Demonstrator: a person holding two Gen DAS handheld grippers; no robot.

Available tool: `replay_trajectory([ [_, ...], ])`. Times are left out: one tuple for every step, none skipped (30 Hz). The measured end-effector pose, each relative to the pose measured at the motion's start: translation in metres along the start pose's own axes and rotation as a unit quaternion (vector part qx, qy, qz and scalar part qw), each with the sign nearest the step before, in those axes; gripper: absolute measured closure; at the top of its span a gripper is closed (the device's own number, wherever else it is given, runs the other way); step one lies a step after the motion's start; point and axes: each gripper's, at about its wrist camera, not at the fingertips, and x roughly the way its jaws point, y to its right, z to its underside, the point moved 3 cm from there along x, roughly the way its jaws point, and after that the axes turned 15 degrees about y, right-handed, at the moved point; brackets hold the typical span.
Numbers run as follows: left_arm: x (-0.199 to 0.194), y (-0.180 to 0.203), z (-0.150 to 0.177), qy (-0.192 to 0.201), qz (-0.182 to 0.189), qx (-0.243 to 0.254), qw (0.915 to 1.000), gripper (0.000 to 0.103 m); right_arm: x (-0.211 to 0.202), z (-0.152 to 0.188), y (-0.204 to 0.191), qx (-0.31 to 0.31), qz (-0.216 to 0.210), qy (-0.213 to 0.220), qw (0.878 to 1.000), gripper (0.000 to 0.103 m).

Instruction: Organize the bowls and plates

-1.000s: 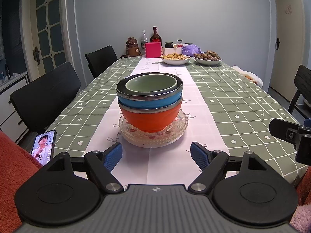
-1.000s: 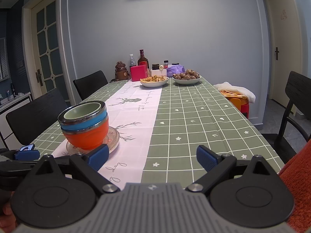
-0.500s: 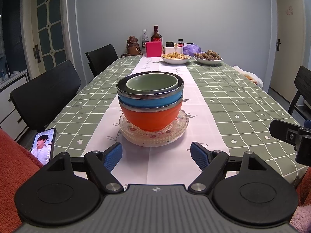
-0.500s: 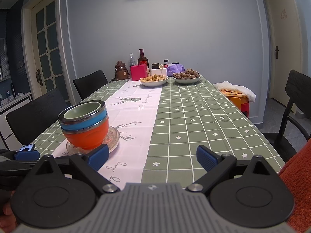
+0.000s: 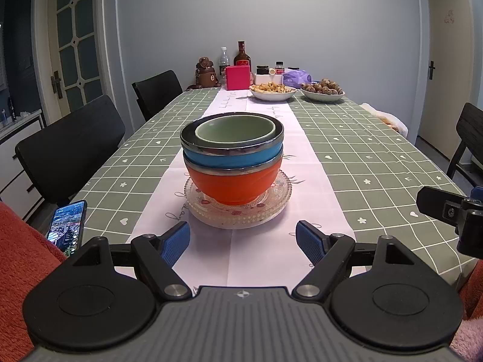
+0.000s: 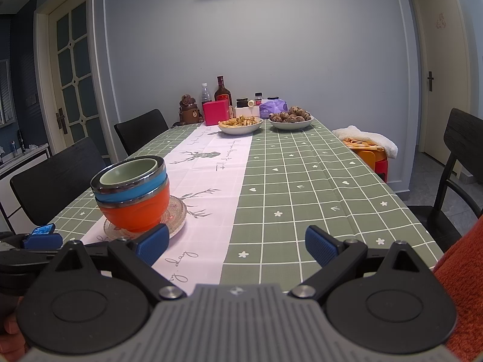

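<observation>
1. Black smartphone (image 5: 68, 226), screen lit, on the green checked tablecloth (image 5: 377, 157) at the left edge.
2. Left gripper (image 5: 243, 241): jaws wide, empty.
3. Nested green, blue and orange bowls (image 5: 232, 157) on clear glass plates (image 5: 280, 193), centre runner, unobstructed.
4. Right gripper (image 6: 237, 244): jaws wide, empty.

The white runner (image 6: 211, 181) down the middle of the worktop carries cursive script. Near the right tool, one word reads "day" (image 6: 181, 255). The script farther along the runner is too small to make out. Labels on the bottle (image 5: 242, 58) and jars at the far end cannot be read.
</observation>
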Motion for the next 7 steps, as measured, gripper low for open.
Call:
replay_trajectory([
  [0.0, 0.0, 0.0, 0.0, 0.0, 0.0, 1.0, 0.01, 0.0, -0.0001, 0.0001, 0.0, 0.0, 0.0, 1.0, 0.008],
  [-0.0001, 0.0001, 0.0, 0.0, 0.0, 0.0, 1.0, 0.01, 0.0003, 0.0003, -0.0005, 0.0, 0.0, 0.0, 1.0, 0.008],
  [-0.0004, 0.0004, 0.0, 0.001, 0.0, 0.0, 1.0, 0.01, 0.0007, 0.0004, -0.0008, 0.0, -0.001, -0.001, 1.0, 0.008],
  [-0.0006, 0.0007, 0.0002, 0.001, 0.0, 0.0, 1.0, 0.01, 0.0008, 0.0004, -0.0008, 0.0, -0.001, -0.001, 1.0, 0.008],
  [-0.0007, 0.0012, 0.0004, 0.001, 0.0, 0.0, 1.0, 0.01, 0.0008, 0.0004, -0.0008, 0.0, -0.001, -0.001, 1.0, 0.008],
  [-0.0008, 0.0018, 0.0006, 0.002, 0.0, 0.0, 1.0, 0.01, 0.0008, 0.0004, -0.0009, 0.0, -0.001, -0.001, 1.0, 0.008],
  [-0.0009, 0.0021, 0.0006, 0.002, 0.0, 0.001, 1.0, 0.01, 0.001, 0.0007, -0.0013, 0.0, -0.001, -0.002, 1.0, 0.008],
])
